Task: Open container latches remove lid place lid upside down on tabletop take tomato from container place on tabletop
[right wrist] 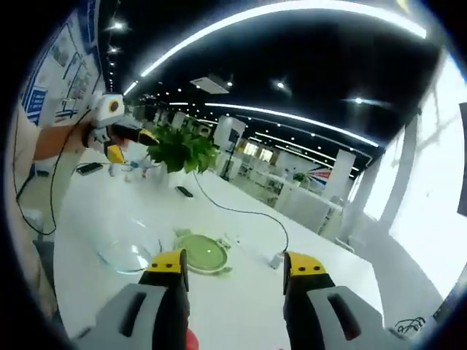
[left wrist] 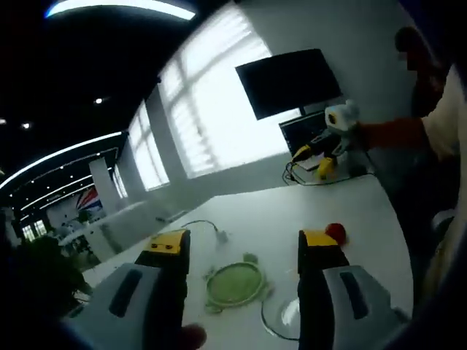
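1. On the white tabletop [left wrist: 350, 211], the green lid [left wrist: 235, 285] lies flat beside the clear container [right wrist: 131, 251].
2. The tomato [left wrist: 336, 232] sits apart, nearer the table's edge.
3. Left gripper [left wrist: 244, 248] and right gripper [right wrist: 235, 266] hover with jaws wide, holding nothing.

On the table [left wrist: 241, 211] the lid [left wrist: 235, 284] is lying flat, and in your left gripper view it is sitting between your two jaws. The container [left wrist: 283, 321] is standing just beside the lid, to its right there, and the tomato [left wrist: 335, 232] is resting further back on the table. In your right gripper view the container [right wrist: 130, 251] is lying left of the lid [right wrist: 201, 253], and a plant [right wrist: 182, 152] is standing behind both.
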The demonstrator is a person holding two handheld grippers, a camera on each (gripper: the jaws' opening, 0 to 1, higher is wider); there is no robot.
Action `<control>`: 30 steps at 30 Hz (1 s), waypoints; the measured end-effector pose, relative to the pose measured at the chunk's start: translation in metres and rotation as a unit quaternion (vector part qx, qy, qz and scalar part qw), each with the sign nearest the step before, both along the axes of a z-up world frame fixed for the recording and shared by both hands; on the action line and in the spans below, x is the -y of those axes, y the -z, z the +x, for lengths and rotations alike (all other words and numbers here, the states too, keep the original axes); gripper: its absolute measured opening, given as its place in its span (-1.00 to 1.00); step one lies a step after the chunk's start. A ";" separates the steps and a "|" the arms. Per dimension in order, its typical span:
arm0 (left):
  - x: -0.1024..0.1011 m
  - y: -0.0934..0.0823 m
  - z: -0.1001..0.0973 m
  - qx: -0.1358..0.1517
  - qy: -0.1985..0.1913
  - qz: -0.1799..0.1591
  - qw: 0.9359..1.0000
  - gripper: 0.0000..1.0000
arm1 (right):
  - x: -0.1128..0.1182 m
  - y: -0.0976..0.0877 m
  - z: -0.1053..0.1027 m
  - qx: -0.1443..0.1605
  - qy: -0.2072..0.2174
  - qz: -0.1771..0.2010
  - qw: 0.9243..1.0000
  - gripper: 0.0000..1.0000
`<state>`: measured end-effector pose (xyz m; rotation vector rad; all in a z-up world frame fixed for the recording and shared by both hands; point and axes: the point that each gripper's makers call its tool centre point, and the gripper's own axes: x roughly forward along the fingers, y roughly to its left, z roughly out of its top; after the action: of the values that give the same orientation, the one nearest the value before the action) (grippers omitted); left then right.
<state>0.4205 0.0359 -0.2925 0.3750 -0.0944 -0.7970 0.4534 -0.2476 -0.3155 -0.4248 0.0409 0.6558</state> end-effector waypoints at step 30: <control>-0.184 0.061 -0.043 0.038 -0.262 -0.168 0.949 0.00 | 0.102 0.021 -0.042 0.038 0.171 0.201 0.964 -0.09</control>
<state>0.3775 0.2204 -0.3532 0.0940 -0.1898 -0.2301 0.4118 -0.3493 -0.3366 -0.0458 -0.0901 0.2927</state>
